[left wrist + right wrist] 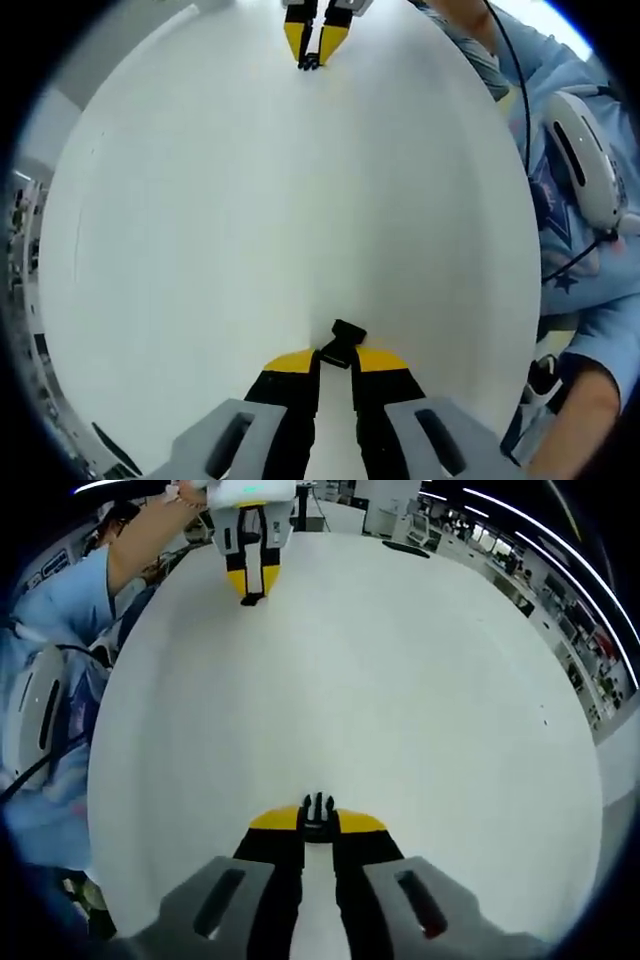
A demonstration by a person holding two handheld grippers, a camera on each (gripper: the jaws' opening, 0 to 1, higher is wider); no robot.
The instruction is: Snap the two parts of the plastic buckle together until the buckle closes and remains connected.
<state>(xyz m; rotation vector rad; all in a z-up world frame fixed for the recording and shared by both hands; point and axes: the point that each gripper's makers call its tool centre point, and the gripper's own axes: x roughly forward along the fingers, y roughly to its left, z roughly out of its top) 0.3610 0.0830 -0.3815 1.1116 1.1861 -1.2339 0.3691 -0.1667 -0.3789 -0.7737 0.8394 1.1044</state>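
right gripper (318,825) fingers clamp pronged buckle part (318,815).

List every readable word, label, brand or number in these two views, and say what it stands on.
None can be read.
Person's blue sleeve: printed marks, too blurred to read.
Buckle halves in the left gripper and right gripper, and the white table: no lettering visible.

Worktop (250,200): plain white matte surface, smooth and evenly lit, extending across both the left gripper view and the right gripper view (400,680), curved edge visible at far side.
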